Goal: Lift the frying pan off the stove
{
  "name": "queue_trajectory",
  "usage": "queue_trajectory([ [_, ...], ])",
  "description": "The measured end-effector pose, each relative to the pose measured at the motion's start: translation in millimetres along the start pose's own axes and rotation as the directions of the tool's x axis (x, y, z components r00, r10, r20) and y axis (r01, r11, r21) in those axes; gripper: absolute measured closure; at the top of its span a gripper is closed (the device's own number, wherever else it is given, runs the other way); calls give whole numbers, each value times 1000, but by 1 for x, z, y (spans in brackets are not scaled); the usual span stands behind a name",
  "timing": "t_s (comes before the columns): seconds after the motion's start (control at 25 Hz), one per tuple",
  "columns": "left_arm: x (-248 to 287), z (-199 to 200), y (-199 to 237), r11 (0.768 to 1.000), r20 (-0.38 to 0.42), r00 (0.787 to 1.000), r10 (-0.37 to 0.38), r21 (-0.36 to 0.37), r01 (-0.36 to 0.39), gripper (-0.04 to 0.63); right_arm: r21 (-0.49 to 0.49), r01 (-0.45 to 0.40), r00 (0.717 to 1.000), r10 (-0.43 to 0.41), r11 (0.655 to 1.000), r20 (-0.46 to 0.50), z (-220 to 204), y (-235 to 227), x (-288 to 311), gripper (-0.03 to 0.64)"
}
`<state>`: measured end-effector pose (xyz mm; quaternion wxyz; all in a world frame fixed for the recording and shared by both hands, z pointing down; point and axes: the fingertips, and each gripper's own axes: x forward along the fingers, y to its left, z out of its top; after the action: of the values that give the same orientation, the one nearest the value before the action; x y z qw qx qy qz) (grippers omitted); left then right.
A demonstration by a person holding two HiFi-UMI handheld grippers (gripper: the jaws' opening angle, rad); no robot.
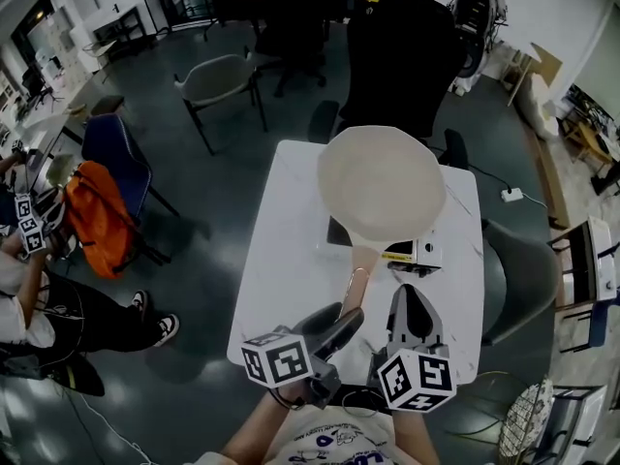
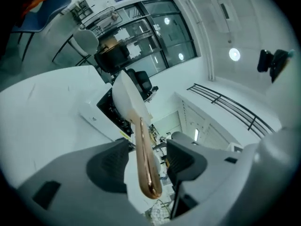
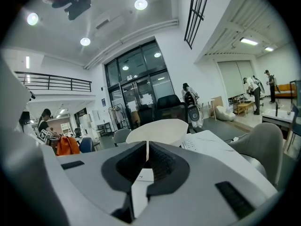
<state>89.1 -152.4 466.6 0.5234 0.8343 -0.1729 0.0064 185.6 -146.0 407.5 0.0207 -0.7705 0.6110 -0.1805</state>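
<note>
A cream frying pan (image 1: 381, 182) rests on a small stove (image 1: 427, 253) on the white table (image 1: 281, 289). Its copper-coloured handle (image 1: 357, 281) points toward me. My left gripper (image 1: 341, 324) is at the handle's near end. In the left gripper view the handle (image 2: 143, 149) lies between the open jaws of the left gripper (image 2: 148, 158), with a gap to the pad on each side. The pan (image 2: 123, 95) and the stove (image 2: 107, 108) lie beyond. My right gripper (image 1: 410, 296) hovers just right of the handle, shut on nothing. The right gripper view shows the right gripper (image 3: 147, 155) with the pan (image 3: 157, 131) ahead.
A black office chair (image 1: 397, 56) stands behind the table and a grey chair (image 1: 218, 80) at the back left. Another grey chair (image 1: 518, 279) is close on the right. At left are a blue chair with an orange bag (image 1: 97, 211) and a seated person (image 1: 29, 298).
</note>
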Motion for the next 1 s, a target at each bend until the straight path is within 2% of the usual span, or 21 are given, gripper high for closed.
queue_trajectory([
  [0.24, 7, -6, 3, 989, 13, 999, -35, -141, 36, 367, -2, -34, 999, 34, 999, -37, 2, -9, 15, 591],
  [0.52, 13, -15, 4, 980, -31, 997, -69, -190, 62, 383, 50, -81, 991, 86, 995, -106, -11, -14, 31, 591],
  [0.68, 14, -13, 2, 974, -41, 994, -100, -209, 89, 463, 85, -116, 982, 127, 990, -141, -16, -12, 39, 591],
  [0.8, 14, -14, 1, 967, -47, 992, -119, -233, 105, 472, 191, -135, 972, 168, 972, -167, -22, -12, 45, 591],
  [1.0, 15, -16, 3, 964, -67, 990, -126, -243, 107, 477, 419, -173, 943, 273, 891, -191, -31, -10, 57, 591],
])
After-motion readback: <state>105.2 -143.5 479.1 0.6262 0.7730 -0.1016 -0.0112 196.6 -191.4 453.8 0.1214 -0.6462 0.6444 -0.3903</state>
